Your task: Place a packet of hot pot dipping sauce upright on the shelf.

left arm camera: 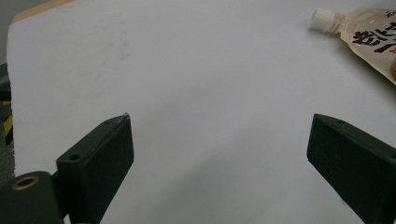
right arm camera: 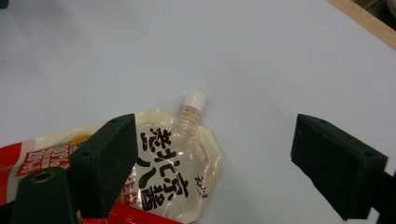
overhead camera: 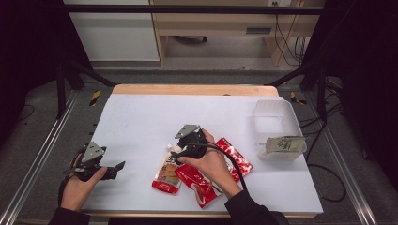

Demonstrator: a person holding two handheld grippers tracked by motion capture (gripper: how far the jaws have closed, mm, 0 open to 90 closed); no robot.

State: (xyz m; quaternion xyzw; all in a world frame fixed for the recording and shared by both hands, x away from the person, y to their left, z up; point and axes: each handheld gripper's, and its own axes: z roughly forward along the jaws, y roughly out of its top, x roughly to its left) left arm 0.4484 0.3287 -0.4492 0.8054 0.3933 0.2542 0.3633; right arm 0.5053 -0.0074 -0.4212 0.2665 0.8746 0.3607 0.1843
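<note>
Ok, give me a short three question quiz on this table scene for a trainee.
1. True or false: the right gripper is clamped on the cream spouted sauce pouch with the white cap.
2. What lies in the clear plastic tub? A) grey-green packet B) red packet
3. The left gripper has its jaws ____ over the white table sheet.

Key: 1 false; 2 A, the grey-green packet; 3 open.

Both tongs are black, each topped by a grey 3-cornered plate: the left tongs (overhead camera: 118, 166) and the right tongs (overhead camera: 174, 157). A black cable trails from the right one. Dark sleeves cover both forearms.
</note>
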